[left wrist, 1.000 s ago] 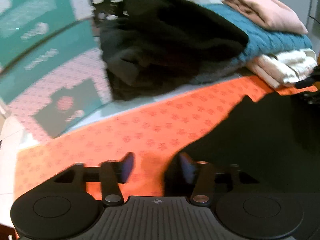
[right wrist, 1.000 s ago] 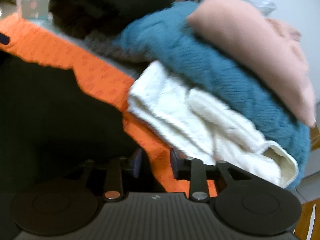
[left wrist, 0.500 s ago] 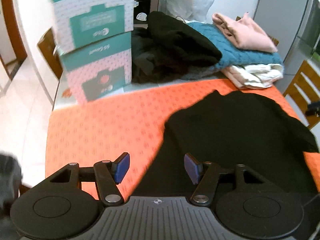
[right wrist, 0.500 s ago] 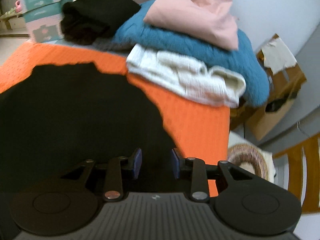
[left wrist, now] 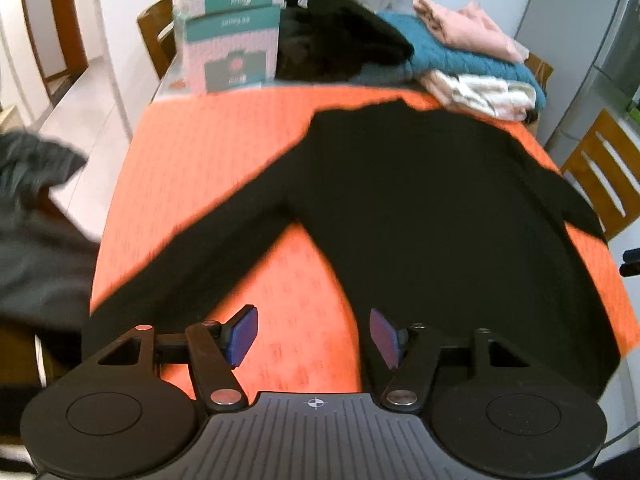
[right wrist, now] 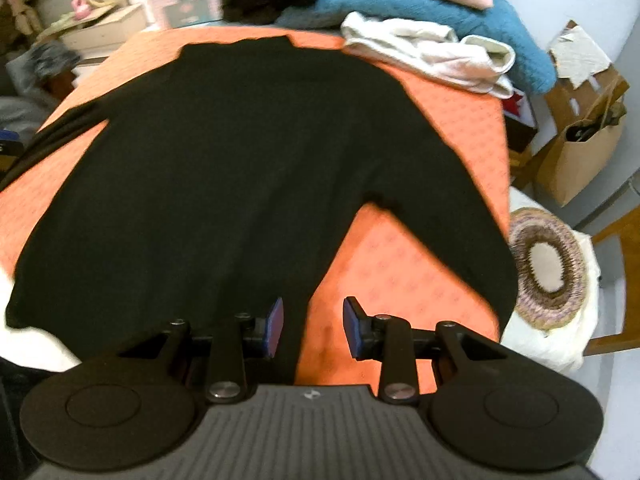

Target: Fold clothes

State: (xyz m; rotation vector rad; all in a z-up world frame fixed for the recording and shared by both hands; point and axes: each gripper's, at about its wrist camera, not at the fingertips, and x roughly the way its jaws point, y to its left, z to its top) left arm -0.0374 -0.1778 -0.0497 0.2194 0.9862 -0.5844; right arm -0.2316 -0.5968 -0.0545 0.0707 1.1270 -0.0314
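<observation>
- Black sweater (left wrist: pixel 420 200) lies spread flat on the orange cloth (left wrist: pixel 208 152) of the worktop, body unfolded; nothing of the fold has begun on it, by my reading.
- Its left sleeve (left wrist: pixel 192 252) runs out slantwise from the body toward the near left corner of the cloth; its right sleeve (right wrist: pixel 452 184) angles down along the cloth's right edge.
- Done so far, as far as one can judge: a stack of folded clothes (left wrist: pixel 472 64) sits beyond the sweater's collar, at the far right of the cloth.
- Left to do: bring both sleeves in over the body, then fold the body.
- Left tool (left wrist: pixel 314 338) hangs above the sweater's near hem, its jaws having just been opening, standing apart with nothing between them.
- Right tool (right wrist: pixel 314 326) hangs above the hem's right side, jaws apart and empty.
</observation>
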